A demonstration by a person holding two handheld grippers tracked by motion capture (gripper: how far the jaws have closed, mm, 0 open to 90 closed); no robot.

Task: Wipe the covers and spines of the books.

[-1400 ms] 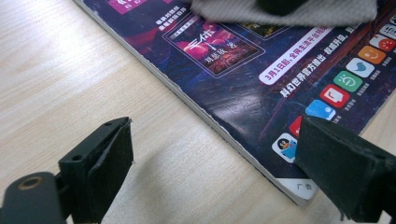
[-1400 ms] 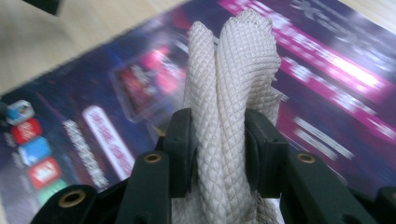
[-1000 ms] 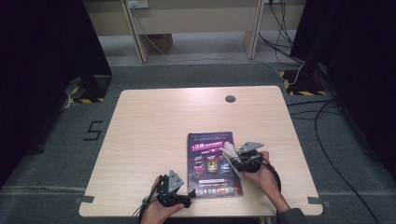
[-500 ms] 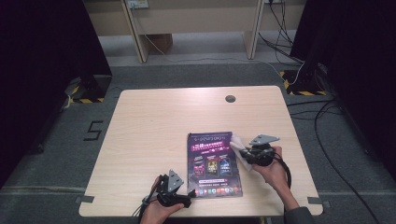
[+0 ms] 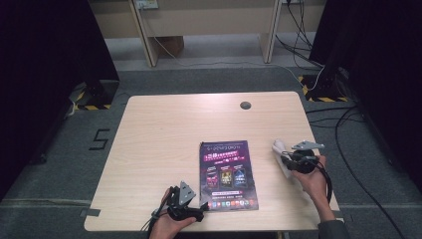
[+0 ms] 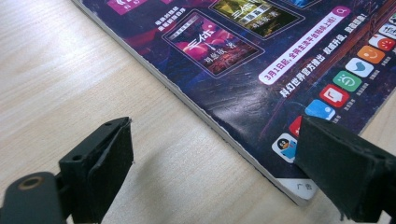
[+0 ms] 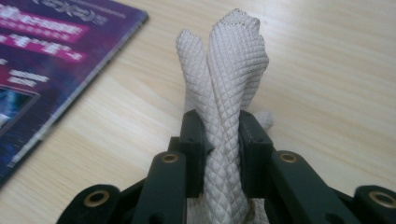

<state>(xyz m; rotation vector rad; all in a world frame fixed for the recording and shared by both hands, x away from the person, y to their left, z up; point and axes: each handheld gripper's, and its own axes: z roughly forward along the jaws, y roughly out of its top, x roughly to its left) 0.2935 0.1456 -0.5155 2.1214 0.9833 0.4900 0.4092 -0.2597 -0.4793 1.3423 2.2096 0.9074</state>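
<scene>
White cloth (image 7: 227, 93) pinched in right gripper (image 7: 223, 140) fingers, lower end hidden.

magazine (image 6: 280, 60) cover: white strip reads "3月1日起"; remaining chinese print too small. floor (image 5: 99, 164) beside table's left edge: painted "5" (image 5: 99, 139).

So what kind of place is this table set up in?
Probably a lab or recording room, not a home: a plain wooden table on grey carpet, black curtains at both sides, cables across the floor, and hazard-striped tape.
</scene>
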